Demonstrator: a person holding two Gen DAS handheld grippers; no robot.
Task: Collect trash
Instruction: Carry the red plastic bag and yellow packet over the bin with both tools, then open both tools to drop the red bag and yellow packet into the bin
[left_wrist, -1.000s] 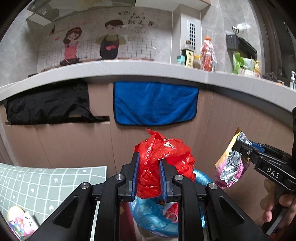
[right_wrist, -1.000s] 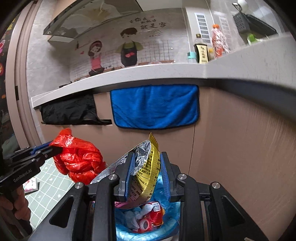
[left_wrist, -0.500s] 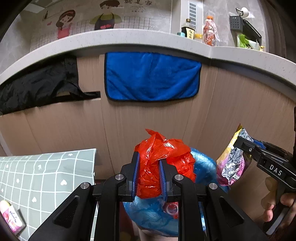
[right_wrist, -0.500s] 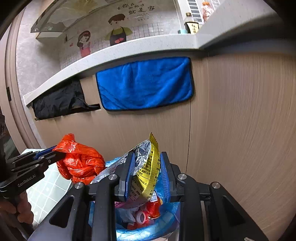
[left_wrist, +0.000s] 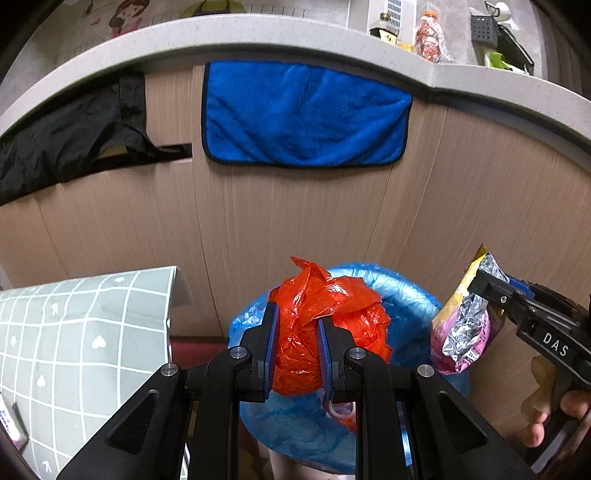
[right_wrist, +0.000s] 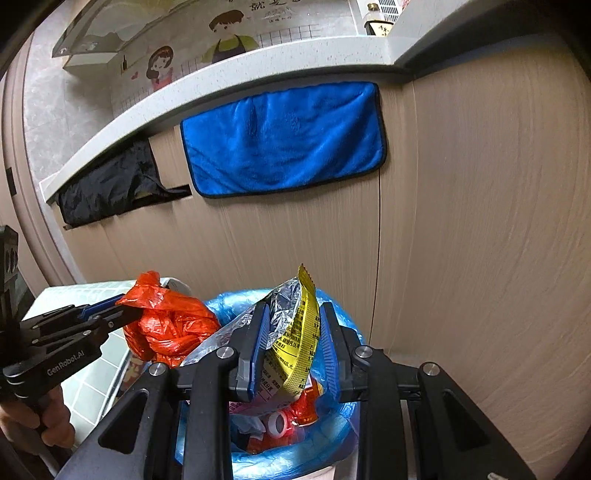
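Observation:
My left gripper (left_wrist: 295, 321) is shut on a crumpled red plastic bag (left_wrist: 328, 314) and holds it over a bin lined with a blue bag (left_wrist: 402, 291). The red bag also shows in the right wrist view (right_wrist: 166, 325). My right gripper (right_wrist: 291, 325) is shut on a yellow and silver snack wrapper (right_wrist: 295, 332) above the same bin (right_wrist: 332, 410), which holds red and white trash. In the left wrist view the wrapper (left_wrist: 465, 325) hangs at the bin's right side.
The bin stands against a wood-panelled counter front with a blue towel (left_wrist: 303, 114) and a black cloth (left_wrist: 74, 136) hanging on it. A grey checked mat (left_wrist: 74, 332) lies to the left. Bottles (left_wrist: 428, 37) stand on the counter top.
Both grippers have moved down and forward toward the bin, each still holding its trash. The bin now shows larger beneath them.

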